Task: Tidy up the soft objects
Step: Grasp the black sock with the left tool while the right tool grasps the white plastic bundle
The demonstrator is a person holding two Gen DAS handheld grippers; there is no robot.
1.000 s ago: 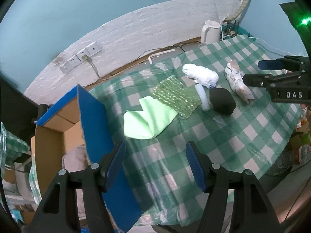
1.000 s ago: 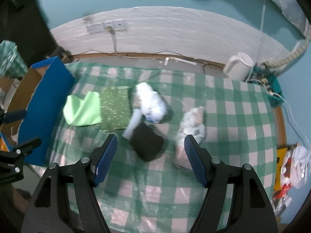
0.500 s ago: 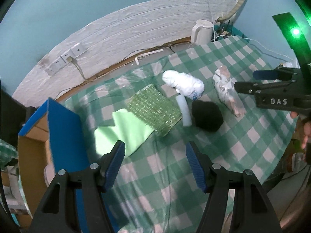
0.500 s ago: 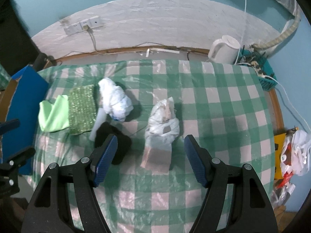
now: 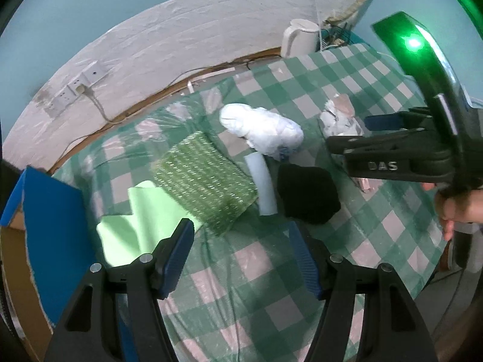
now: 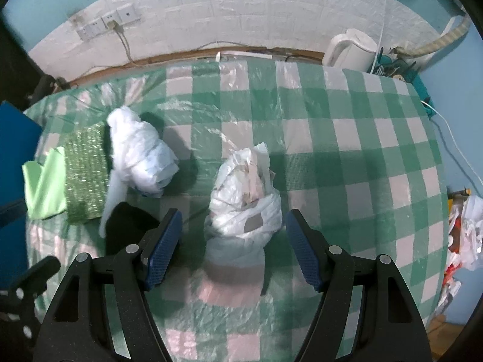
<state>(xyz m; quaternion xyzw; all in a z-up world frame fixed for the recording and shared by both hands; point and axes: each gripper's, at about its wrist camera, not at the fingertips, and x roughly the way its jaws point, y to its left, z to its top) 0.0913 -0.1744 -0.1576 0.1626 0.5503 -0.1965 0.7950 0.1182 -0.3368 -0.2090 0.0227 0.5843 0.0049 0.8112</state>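
Room: teal walls with a white brick-pattern panel; a table under green-and-white check cloth with a clear plastic cover; white kettle at its far edge; an open cardboard box with a blue flap at the table's left end.

Soft items, all lying on the table: light green cloth, nearest the box; green knitted pad, overlapping it; white foam strip beside the pad; black fabric lump, touching the strip; white wrapped bundle, behind those; crumpled plastic bag bundle, apart to the right.

My left claw: jaws wide, empty, above the cloth's near edge and the pad's corner; my right claw: jaws wide, empty, straddling the bag bundle without touching it.

Handling, as I judge it: the bag bundle is light, slippery and crushable; I would grip across its thick middle, not the loose film at its top; the cloth is limp and will drape, so best pinched at a fold; the pad looks stiffer, taken by an edge.
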